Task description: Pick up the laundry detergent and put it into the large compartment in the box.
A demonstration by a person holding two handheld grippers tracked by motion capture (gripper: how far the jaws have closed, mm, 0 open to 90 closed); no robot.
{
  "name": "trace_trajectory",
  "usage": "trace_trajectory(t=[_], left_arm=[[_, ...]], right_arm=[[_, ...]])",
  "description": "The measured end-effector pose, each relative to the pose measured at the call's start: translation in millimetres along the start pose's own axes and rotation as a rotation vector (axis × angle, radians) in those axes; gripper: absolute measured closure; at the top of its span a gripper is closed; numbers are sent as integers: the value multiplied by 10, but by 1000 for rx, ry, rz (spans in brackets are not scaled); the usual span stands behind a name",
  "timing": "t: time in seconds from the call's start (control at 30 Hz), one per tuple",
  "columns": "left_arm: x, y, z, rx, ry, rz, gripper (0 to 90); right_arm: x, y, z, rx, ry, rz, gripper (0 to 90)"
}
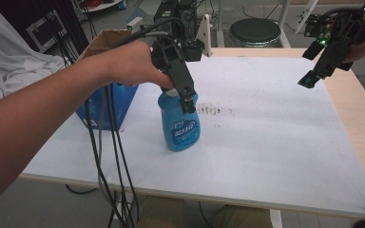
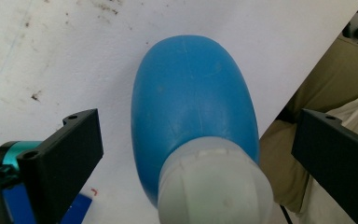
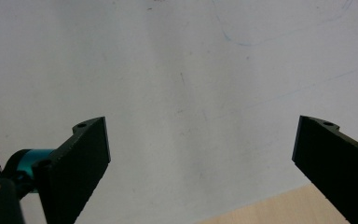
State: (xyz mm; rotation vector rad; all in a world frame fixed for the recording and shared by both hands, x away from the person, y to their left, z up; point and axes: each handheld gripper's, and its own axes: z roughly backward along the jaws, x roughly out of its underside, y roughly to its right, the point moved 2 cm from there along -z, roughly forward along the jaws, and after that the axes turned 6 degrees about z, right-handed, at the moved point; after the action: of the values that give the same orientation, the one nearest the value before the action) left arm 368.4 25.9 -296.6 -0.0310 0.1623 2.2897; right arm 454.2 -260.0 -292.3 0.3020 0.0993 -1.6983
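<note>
**Left tool poised over a blue bottle, grasp not yet made**

Nearest the camera in the high view, the person's left forearm reaches in from the lower left, with black cables trailing below it over the front edge of the white surface [image 1: 275, 156]. The hand carries the left tool [image 1: 188, 97], which points down at a blue plastic bottle [image 1: 180, 128] standing upright on the surface, left of centre. The bottle has a pale, translucent cap [image 2: 214, 186] and a label on its front.

In the left gripper view, the bottle's cap and shoulder sit between the two black jaws, which are spread wide on either side with clear gaps to the plastic. Nothing is gripped yet. As a judgement, the approach looks finished and the closing, lifting or moving of the bottle is all still to come.

Just behind the bottle, dark smudges [image 1: 214, 110] mark the surface. To the left, a blue cardboard box [image 1: 107, 102] with open brown flaps stands at the surface's edge.

Farther back and to the right, the right tool [image 1: 309, 80] hangs in the air above the surface, well apart from the bottle. In the right gripper view its jaws are spread and hold nothing, with bare white surface beneath them.
</note>
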Motion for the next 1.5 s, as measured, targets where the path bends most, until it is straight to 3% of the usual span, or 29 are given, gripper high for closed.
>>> trace_trajectory(t=[0.3,0.93,1.5], left_arm=[[0,7,-76,-5,-12,-5,19],[12,-24,-91,-9,-3,23,150],[9,-10,-89,-12,-2,15,239]], right_arm=[[-20,5,-14,0,1,-1,31],[-39,9,-15,2,10,3,31],[-41,8,-4,0,15,-2,31]])
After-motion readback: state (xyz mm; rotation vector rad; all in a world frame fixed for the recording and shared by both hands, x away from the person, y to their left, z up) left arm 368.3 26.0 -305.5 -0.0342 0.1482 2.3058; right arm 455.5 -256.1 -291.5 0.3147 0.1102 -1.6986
